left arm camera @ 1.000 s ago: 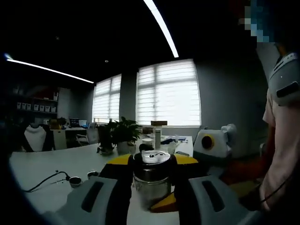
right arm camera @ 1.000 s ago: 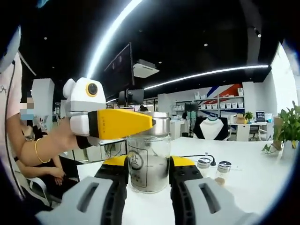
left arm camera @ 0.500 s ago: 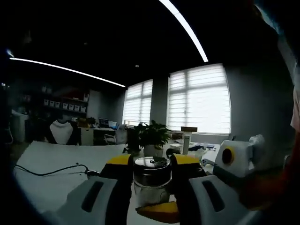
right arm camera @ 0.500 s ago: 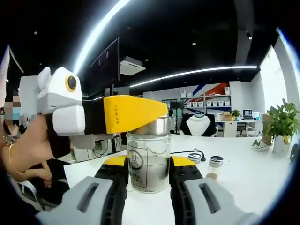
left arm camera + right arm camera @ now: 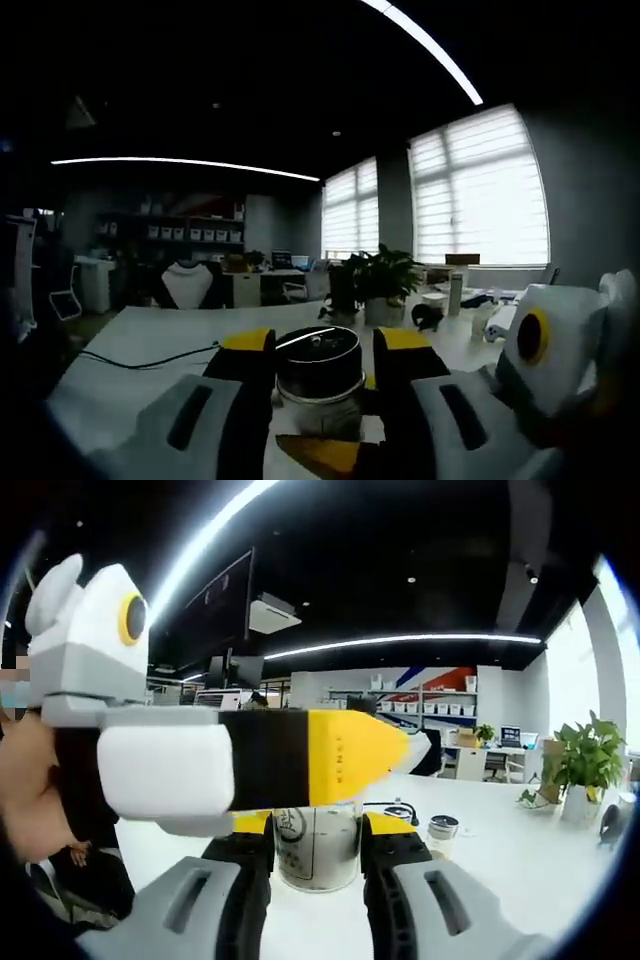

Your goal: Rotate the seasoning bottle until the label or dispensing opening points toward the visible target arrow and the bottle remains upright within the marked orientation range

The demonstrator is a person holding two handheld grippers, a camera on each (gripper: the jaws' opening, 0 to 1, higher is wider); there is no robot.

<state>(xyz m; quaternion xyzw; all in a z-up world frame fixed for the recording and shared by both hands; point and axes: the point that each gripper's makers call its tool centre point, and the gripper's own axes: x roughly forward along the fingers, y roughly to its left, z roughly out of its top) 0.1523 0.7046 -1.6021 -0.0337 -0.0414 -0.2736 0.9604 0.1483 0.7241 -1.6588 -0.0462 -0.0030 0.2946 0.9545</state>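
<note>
The left gripper (image 5: 300,770) has swung round the bottle (image 5: 317,845); both grippers' jaws clamp it. Turn slowly, keeping it upright.

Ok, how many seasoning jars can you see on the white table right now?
3. The clear glass seasoning jar with a metal lid sits between the right gripper's jaws; two small dark-capped jars stand behind it on the white table. More may be hidden.

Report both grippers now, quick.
Left gripper: shut on the bottle's lid.
Right gripper: shut on the bottle.
</note>
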